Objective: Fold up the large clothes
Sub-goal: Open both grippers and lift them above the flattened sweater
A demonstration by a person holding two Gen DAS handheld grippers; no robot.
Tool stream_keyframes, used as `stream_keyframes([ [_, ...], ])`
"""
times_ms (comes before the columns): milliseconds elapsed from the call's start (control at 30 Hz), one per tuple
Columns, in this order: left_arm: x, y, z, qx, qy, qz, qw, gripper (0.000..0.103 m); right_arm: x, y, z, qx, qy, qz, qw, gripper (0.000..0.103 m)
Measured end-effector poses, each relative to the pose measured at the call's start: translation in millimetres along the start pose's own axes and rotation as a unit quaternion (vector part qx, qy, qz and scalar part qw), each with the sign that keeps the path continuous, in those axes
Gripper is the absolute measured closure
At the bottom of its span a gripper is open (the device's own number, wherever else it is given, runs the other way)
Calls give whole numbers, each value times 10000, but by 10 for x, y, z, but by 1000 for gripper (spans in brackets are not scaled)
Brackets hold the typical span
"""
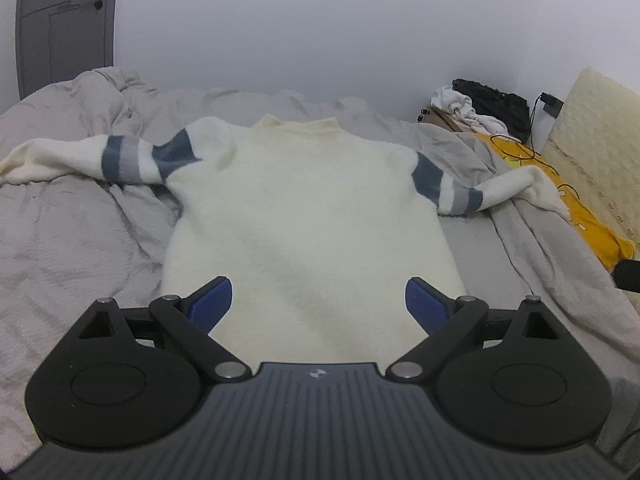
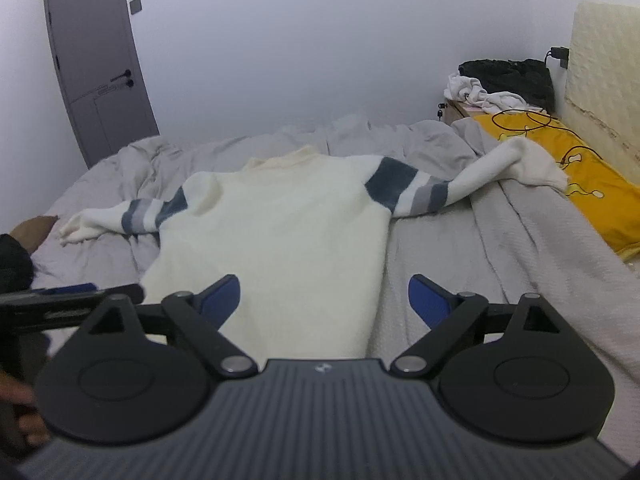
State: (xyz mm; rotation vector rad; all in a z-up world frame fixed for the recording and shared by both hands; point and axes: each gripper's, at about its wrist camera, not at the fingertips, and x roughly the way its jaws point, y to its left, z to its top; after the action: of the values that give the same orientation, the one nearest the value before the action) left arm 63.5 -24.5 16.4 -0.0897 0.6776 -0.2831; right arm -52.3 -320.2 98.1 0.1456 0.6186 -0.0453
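Note:
A cream sweater [image 1: 304, 216] with blue and grey sleeve stripes lies flat on the bed, collar away from me, both sleeves spread out; it also shows in the right wrist view [image 2: 288, 232]. My left gripper [image 1: 319, 300] is open and empty, hovering over the sweater's hem near its middle. My right gripper [image 2: 324, 298] is open and empty, above the hem's right corner, one finger over the sweater and one over the sheet. The left gripper [image 2: 68, 296] shows at the left edge of the right wrist view.
A rumpled grey duvet [image 1: 80, 240] covers the bed. A yellow pillow [image 2: 592, 196] with a black cable lies at the right by a cream headboard [image 2: 604, 76]. A nightstand holds black and white clothes [image 2: 500, 84]. A grey door [image 2: 96, 68] stands at the back left.

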Motion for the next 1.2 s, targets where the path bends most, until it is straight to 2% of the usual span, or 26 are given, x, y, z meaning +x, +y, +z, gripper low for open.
stream_keyframes([
  [233, 351, -15, 117, -180, 219, -38, 9996, 7, 117, -101, 149, 13, 234, -168, 9996, 10],
  [400, 498, -94, 134, -105, 285, -18, 9995, 7, 242, -230, 166, 106, 431, -229, 9988, 10],
  [567, 613, -127, 129, -55, 361, -4, 9993, 7, 285, -305, 225, 156, 355, -386, 9985, 10],
  [900, 789, -216, 162, 50, 423, -2, 9991, 7, 415, -470, 324, 430, 290, -142, 9986, 10],
  [1200, 997, -220, 255, -18, 358, -11, 9994, 7, 809, -625, 412, 154, 230, -243, 9993, 10],
])
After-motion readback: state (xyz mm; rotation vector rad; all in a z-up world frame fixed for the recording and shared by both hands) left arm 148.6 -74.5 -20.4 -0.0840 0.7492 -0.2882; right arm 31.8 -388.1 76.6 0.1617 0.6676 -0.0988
